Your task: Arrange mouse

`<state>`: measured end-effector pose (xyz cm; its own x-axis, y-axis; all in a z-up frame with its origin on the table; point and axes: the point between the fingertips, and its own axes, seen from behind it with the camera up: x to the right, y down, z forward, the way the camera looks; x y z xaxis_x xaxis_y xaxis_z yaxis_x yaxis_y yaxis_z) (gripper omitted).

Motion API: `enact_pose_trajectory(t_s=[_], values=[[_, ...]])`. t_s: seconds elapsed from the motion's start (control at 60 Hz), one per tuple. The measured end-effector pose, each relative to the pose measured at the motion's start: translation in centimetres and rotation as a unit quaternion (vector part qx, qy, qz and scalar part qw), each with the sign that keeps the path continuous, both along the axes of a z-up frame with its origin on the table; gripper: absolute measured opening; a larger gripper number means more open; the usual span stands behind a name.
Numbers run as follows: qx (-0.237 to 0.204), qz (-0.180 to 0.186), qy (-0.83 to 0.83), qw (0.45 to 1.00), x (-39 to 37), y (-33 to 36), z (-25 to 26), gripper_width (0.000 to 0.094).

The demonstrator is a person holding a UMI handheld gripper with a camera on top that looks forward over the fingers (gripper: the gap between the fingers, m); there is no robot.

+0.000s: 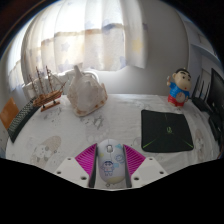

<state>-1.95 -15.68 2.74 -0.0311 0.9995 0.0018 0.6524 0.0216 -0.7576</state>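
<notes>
A white mouse (112,160) with a small printed pattern lies between my two fingers, its nose pointing away from me. The magenta pads (88,158) press against both of its sides, so my gripper (112,162) is shut on it. The mouse sits low over the white patterned tablecloth (60,135); whether it touches the cloth is hidden. A black square mouse mat (165,130) lies on the table just ahead and to the right of the fingers.
A white lumpy bag or plush (85,90) stands at the back centre-left. A wooden ship model (42,88) stands left of it. A cartoon boy figurine (180,87) in a red shirt stands beyond the mat. A curtained window is behind.
</notes>
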Motion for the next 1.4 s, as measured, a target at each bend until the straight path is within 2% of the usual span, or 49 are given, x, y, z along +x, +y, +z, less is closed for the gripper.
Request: enact_pose_trajectory(t_s=[0.15, 0.267, 0.35, 0.483, 0.6, 0.667, 0.717, 0.75, 0.783, 0.8, 0.833, 1.0, 1.133, 1.267, 1.4], values=[[0.005, -0.013, 0.038, 0.999, -3.9, 5.0, 7.5, 0.0410], [0.008, -0.033, 0.039, 0.999, -7.4, 11.1, 9.6, 0.0407], [0.027, -0.043, 0.024, 0.998, -9.6, 16.3, 8.2, 0.0407], [0.012, -0.069, -0.023, 0.997, -11.6, 22.3, 2.5, 0.0408], [0.006, -0.077, -0.058, 0.995, -12.2, 24.8, -2.8, 0.0413], [-0.007, -0.080, -0.076, 0.994, -12.0, 25.1, -4.9, 0.0451], [-0.006, -0.067, -0.064, 0.996, -12.3, 24.8, -4.5, 0.0552], [-0.002, -0.059, -0.062, 0.996, -12.3, 24.7, -4.3, 0.0679], [0.005, -0.055, -0.062, 0.997, -12.1, 24.8, -3.8, 0.0836], [0.007, -0.050, -0.060, 0.997, -12.1, 24.7, -3.5, 0.0866], [0.009, -0.047, -0.058, 0.997, -11.6, 24.7, -2.4, 0.0834], [-0.004, -0.035, -0.053, 0.998, -5.8, 23.6, 5.1, 0.0856], [0.001, -0.023, -0.048, 0.999, 1.0, 22.7, 11.2, 0.0852], [-0.001, -0.021, -0.054, 0.998, 6.5, 22.1, 13.9, 0.0852], [-0.003, -0.012, -0.055, 0.998, 8.9, 21.4, 14.8, 0.0850]])
